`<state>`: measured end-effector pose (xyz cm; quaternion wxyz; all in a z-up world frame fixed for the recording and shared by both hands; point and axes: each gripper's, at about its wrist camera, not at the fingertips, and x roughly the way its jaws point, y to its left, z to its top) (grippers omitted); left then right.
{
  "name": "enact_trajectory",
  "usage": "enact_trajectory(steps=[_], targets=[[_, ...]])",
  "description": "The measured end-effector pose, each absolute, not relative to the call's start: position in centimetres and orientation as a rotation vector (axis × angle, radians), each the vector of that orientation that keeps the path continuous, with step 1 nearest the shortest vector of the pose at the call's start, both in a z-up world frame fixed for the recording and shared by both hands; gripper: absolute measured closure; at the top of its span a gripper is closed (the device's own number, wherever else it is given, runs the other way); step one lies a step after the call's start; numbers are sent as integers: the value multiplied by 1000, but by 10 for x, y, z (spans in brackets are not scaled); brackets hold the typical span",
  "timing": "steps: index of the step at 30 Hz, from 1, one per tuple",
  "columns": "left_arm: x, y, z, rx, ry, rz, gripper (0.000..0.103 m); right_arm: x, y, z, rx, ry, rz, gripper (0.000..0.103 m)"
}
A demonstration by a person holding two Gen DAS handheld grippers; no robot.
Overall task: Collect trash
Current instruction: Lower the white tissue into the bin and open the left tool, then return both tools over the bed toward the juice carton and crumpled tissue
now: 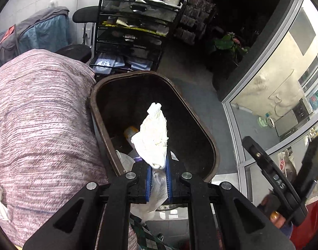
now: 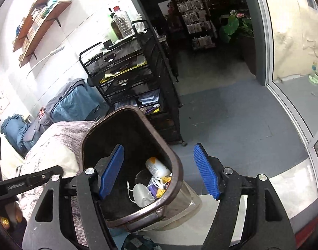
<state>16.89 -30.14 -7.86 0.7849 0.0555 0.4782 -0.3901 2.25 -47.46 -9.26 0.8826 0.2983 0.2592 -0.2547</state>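
Note:
My left gripper (image 1: pixel 159 166) is shut on a crumpled white tissue (image 1: pixel 152 137), which sticks up from its blue pads over the open mouth of a dark brown trash bin (image 1: pixel 100 123). Inside the bin lie a small bottle with an orange cap (image 1: pixel 130 132) and other scraps. In the right wrist view the same trash bin (image 2: pixel 175 162) sits under my right gripper (image 2: pixel 159 168), which is open with nothing between its blue pads (image 2: pixel 205 171). A white bottle (image 2: pixel 157 167), a white mask (image 2: pixel 141 194) and small purple and yellow bits lie on the bin's bottom.
A pink-and-white knitted bundle (image 1: pixel 38 129) presses against the bin's left side. A black mesh drawer cart (image 1: pixel 132 33) with bottles on top stands behind it. Grey floor (image 2: pixel 232 120) lies to the right, bounded by a glass door frame (image 2: pixel 288 104). A potted plant (image 2: pixel 238 25) stands in the dark area.

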Motion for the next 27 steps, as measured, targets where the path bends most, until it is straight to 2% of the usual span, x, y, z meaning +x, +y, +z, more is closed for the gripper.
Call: enact_trajectory(steps=[9,11,13,15,22,27], targets=[[181,-319,-89,135,1059,-832,91,19,-481,-98,633,545,-551,33],[182,-323,-89,139,1049,-832,78,20,-482,-99,632,547,-556,33],[180,-322,-85,134,1013,-825,34,20,-482,-100,632,552,-566,31],[177,-317,-79,116,966,-820,22,19,-484,-101,636,553,-578,26],[167,-307,-62,110,884,-816,10,18,-484,-102,640,545,-589,25],[154,-297,-47,113,795,-813,6,19,-480,-100,638,544,-580,24]])
